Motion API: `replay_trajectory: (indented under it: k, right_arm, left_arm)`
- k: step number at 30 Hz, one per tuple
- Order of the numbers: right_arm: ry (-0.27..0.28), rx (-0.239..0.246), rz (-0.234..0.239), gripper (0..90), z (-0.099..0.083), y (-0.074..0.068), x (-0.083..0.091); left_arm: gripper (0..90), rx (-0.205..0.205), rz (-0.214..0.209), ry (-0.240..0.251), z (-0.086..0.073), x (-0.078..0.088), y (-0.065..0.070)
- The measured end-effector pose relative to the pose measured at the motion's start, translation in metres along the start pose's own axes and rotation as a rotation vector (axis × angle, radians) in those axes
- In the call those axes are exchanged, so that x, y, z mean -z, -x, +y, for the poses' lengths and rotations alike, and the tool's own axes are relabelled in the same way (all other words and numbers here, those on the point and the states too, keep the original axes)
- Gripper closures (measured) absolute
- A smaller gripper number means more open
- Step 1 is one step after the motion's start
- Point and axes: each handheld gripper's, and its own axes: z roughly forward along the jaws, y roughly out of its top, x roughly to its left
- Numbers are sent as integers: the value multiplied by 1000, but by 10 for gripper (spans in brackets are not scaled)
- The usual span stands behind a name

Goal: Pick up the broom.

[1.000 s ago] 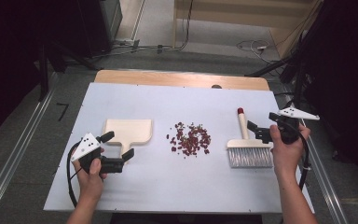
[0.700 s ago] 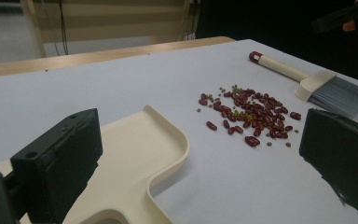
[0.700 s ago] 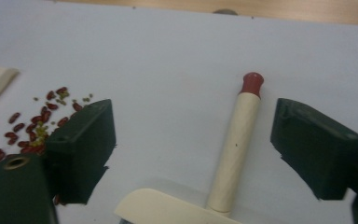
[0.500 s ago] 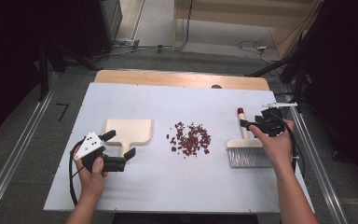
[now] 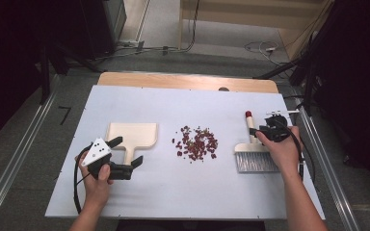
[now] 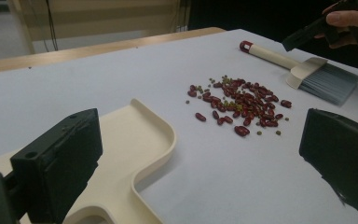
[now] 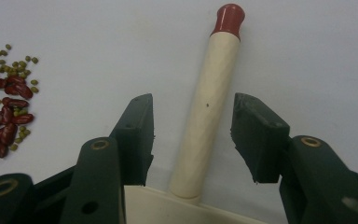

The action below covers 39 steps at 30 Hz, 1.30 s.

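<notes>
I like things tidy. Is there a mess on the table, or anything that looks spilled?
Yes. Beans lie loose in a small pile on the bare table, between the dustpan and the brush. Most are red, a few small and green. Nothing looks broken or tipped over.

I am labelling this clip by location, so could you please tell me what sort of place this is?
Probably a lab or recording workspace, not a home: a white table framed by metal rails, loose cables on the bare floor behind, and dark equipment alongside.
</notes>
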Motion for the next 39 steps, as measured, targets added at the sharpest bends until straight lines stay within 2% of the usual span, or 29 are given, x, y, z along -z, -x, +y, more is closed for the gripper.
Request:
replay_trajectory:
  k: [1,2,4,9,11,12,15,18,21,23,27,28,34,37,39]
  right_arm:
    - [-7,0,18,481,0,0,-1]
    - [-18,-8,13,460,0,0,-4]
    - [-38,2,-29,487,-2,-1,-7]
    - [-104,-14,-47,516,-6,-1,-16]
    - [-104,-23,-60,520,-7,-1,-18]
    - [-96,-31,-68,562,-8,0,-19]
    - [-108,-50,-64,585,-9,-2,-22]
    - [-116,-43,-102,610,-9,-7,-25]
    - [-116,-21,-167,624,-10,-16,-28]
    - [-115,-24,-169,631,-9,-16,-28]
    - [-87,-55,-166,693,-13,-17,-28]
    - [-81,-44,-163,695,-14,-17,-28]
    - [-61,-75,-140,701,-15,-13,-26]
    - [-12,-78,-139,702,-17,-10,-23]
    - [42,-113,-93,702,-18,-5,-17]
  left_arm:
    - [0,-3,-1,0,0,-1,0]
    - [0,-2,-2,-1,0,-1,1]
    - [0,-1,-3,-1,0,-1,0]
    - [0,-1,-2,0,0,-3,0]
    - [0,-2,-4,-3,0,-3,0]
    - [0,-3,-5,-5,0,-4,0]
    - [0,-5,-5,-8,0,-4,1]
    - [0,-2,-5,-5,0,-4,2]
    - [0,-3,-7,-8,1,-5,3]
    - [0,-2,-10,-6,2,-7,5]
    - [0,-17,-22,-12,5,-11,11]
    - [0,-19,-24,-14,5,-12,13]
    - [0,-31,-37,-15,7,-14,18]
    - [0,-29,-35,-8,9,-13,18]
    - [0,-30,-37,-2,10,-13,18]
